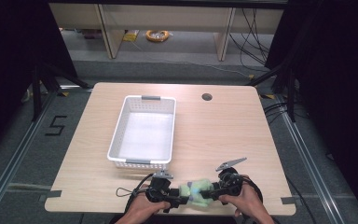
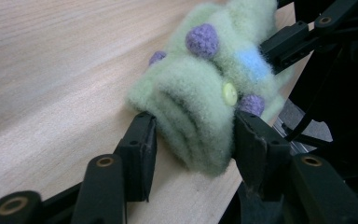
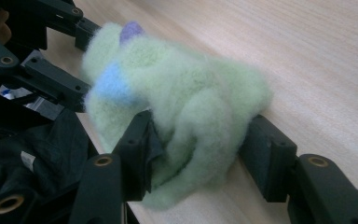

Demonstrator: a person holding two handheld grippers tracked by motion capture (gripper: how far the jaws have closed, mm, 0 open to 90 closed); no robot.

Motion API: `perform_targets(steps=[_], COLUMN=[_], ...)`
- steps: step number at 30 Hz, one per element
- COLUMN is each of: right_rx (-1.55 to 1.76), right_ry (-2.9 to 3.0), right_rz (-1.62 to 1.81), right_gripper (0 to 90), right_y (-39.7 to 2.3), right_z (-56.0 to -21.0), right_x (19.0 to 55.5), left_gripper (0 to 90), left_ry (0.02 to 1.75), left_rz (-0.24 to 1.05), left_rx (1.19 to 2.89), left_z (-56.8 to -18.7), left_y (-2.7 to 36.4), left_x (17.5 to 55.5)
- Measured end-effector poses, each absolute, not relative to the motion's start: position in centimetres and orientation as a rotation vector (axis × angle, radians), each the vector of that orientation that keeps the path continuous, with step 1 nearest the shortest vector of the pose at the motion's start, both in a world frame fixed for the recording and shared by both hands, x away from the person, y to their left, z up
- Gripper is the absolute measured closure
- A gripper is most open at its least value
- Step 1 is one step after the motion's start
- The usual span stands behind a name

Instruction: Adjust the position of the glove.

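A fuzzy green woolly item with purple bobbles, a blue patch and a yellow button lies at the table's front edge between the two grippers. My left gripper is shut on one end of it. In the left gripper view both jaws press into the ribbed end of the woolly item. My right gripper is shut on the opposite end. In the right gripper view the woolly item bulges between the jaws. The person's hands hold both grippers.
A white plastic basket with nothing in it stands left of the table's centre, beyond the grippers. A round cable hole sits near the far edge. The table's front edge runs just below the grippers.
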State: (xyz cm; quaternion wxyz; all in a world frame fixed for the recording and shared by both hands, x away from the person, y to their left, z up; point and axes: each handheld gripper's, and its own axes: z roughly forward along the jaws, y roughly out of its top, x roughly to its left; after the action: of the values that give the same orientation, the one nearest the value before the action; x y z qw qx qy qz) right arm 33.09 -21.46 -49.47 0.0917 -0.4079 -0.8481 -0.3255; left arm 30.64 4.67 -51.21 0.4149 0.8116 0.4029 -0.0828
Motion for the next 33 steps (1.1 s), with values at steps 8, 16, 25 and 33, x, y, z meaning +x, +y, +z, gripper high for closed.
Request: perform_targets(steps=[8, 16, 25, 33], right_rx=[-1.182, -1.151, -1.130, -1.108], right_ry=[-2.528, -2.498, -2.530, -2.552], right_rz=[-1.017, -1.052, -1.082, -1.089], right_gripper=[57.7, 65.9, 68.1, 69.6], right_y=[-21.52, -21.68, -21.85, -21.66], right_z=[-49.84, -49.91, -49.71, -49.33], right_x=[33.05, 32.95, 32.73, 32.45], left_gripper=[60.8, 69.5, 71.9, 72.4], left_ry=[0.975, 0.967, 0.904, 0.888], left_rz=[-0.223, -0.220, -0.189, -0.195], left_rx=[2.023, 2.010, 2.039, 2.041], left_z=[-51.46, -51.46, -51.07, -50.93], left_y=[4.32, 4.49, 4.31, 4.57], left_x=[30.44, 30.49, 30.38, 30.21])
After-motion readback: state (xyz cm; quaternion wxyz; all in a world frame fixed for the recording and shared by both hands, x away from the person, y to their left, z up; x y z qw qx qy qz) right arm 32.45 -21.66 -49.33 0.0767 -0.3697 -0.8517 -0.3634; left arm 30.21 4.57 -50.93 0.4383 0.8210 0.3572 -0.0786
